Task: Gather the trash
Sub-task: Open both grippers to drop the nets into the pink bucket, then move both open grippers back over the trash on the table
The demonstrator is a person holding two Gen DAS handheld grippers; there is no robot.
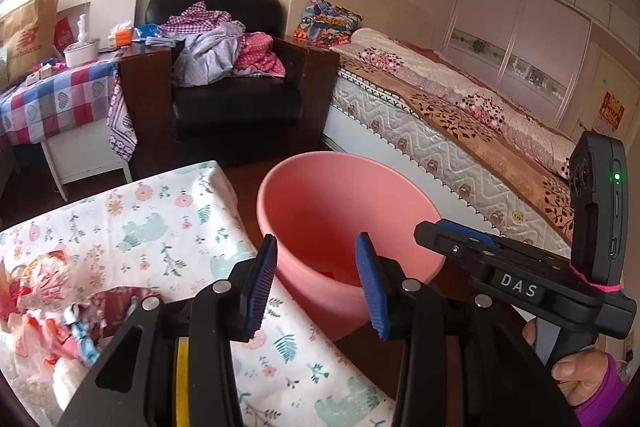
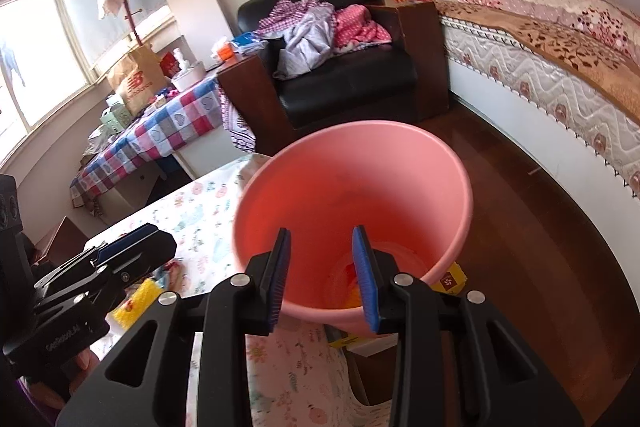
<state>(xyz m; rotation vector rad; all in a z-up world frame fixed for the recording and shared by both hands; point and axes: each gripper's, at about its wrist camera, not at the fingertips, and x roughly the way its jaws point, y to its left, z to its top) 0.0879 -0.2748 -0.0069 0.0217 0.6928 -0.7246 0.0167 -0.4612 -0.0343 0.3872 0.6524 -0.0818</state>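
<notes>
A pink bin (image 1: 344, 195) (image 2: 352, 187) stands on the floor against the edge of a table with a floral cloth (image 1: 160, 219) (image 2: 192, 211). Red and yellow scraps (image 2: 350, 293) lie at its bottom. My left gripper (image 1: 318, 279) hovers open over the bin's near rim with nothing between its blue pads. My right gripper (image 2: 323, 279) is open above the bin's mouth, also holding nothing. Crumpled red, white and blue wrappers (image 1: 60, 307) lie on the cloth at the left, and a yellow wrapper (image 2: 136, 301) sits beside the left gripper.
A black armchair (image 1: 236, 99) heaped with clothes stands behind the bin. A bed (image 1: 460, 115) runs along the right. A side table with a checked cloth (image 1: 56, 103) is at far left. A yellow box (image 2: 450, 281) lies on the wooden floor by the bin's base.
</notes>
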